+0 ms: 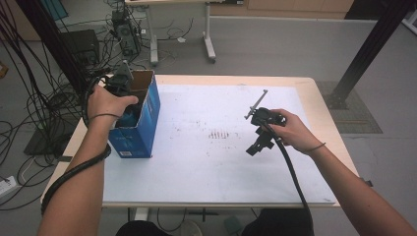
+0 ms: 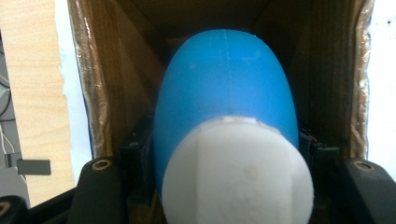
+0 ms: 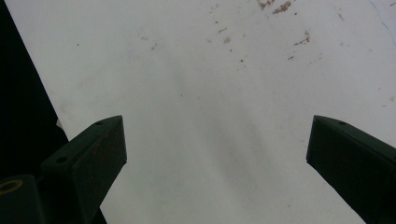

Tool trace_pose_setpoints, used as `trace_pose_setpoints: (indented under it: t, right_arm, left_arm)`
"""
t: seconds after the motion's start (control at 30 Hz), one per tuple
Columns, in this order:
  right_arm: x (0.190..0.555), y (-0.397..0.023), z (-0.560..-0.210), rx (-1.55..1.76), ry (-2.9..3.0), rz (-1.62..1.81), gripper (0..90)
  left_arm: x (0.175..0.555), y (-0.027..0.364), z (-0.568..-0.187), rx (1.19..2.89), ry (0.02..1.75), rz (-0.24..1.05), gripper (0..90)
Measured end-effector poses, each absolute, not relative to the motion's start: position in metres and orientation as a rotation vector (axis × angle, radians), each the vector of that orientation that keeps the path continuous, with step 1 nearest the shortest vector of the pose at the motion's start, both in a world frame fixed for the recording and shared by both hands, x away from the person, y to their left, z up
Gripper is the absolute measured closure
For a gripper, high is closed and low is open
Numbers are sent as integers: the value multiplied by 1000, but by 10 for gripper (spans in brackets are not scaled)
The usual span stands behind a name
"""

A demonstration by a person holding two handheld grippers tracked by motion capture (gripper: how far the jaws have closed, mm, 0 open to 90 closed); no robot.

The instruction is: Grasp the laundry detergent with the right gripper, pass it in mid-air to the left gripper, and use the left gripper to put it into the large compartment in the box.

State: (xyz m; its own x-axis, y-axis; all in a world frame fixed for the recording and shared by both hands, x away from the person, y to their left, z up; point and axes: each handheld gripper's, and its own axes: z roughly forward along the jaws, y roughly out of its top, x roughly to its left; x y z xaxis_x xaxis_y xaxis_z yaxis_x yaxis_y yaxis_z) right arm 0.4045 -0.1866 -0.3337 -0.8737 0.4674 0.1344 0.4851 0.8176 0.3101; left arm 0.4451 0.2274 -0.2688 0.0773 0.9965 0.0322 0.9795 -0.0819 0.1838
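White-covered surface (image 1: 206,162), cabled floor beyond | your left claw (image 2: 224,186) was clamped on blue bottle (image 2: 224,84) inside cardboard box (image 1: 147,105) | your right claw (image 3: 217,154) hung apart, empty | risk: bottle snagging box wall, tipping it.

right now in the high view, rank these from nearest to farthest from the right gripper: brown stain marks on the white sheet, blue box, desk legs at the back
From the right gripper:
1. brown stain marks, just to its left on the white sheet
2. blue box, at the table's left side
3. desk legs, on the floor beyond the table
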Motion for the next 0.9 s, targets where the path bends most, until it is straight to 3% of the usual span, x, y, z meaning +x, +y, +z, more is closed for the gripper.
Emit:
trace_pose_setpoints:
  t: [0.9]
  right_arm:
    - [405,-187,-334,-776,-2945,-518,44]
  left_arm:
    - [445,228,-270,2212,2048,222,375]
